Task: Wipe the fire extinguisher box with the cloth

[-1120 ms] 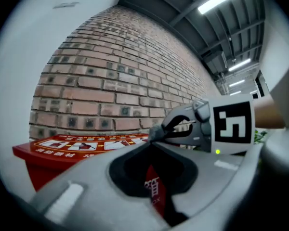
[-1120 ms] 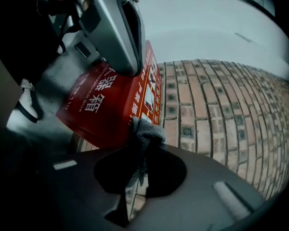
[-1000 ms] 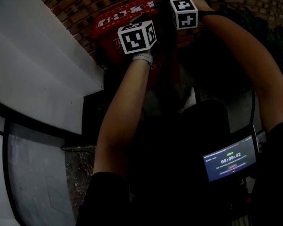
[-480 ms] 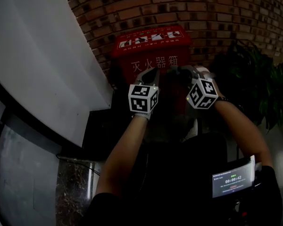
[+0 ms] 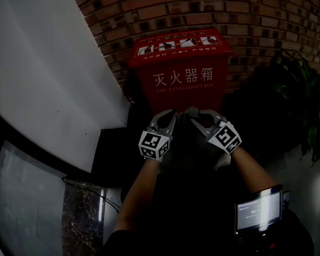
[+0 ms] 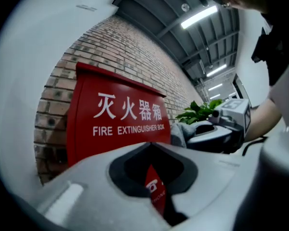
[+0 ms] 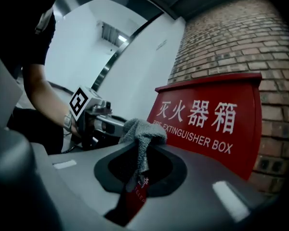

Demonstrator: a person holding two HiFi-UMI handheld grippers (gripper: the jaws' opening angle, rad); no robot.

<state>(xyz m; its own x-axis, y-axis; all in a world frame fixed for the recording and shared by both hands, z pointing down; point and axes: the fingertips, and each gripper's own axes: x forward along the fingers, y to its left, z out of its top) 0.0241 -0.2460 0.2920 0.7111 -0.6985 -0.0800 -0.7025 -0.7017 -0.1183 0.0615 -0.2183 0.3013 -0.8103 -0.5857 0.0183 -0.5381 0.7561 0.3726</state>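
Head view looks down on a red fire extinguisher box [image 5: 181, 76] standing against a brown brick wall [image 5: 256, 15] in the upper middle of the frame, its slanted lid carrying a strip of pictograms and its front printed in white characters. A broad white wall panel [image 5: 42, 73] fills the upper left, and a dark leafy plant [image 5: 304, 105] stands at the right edge above a dull grey floor [image 5: 296, 167]. Both claws hang side by side just below the box front, near it but apart from it. The left claw [image 5: 169, 116] is clenched to a thin slit with nothing in it; the box's red shows through the gap in the left gripper view. The right claw [image 5: 196, 116] is clamped on a grey cloth [image 7: 140, 131], which bunches up above the jaws in the right gripper view. A small lit screen [image 5: 257, 209] sits at the lower right. Strip lights [image 6: 198, 17] run along the dark ceiling in the left gripper view.
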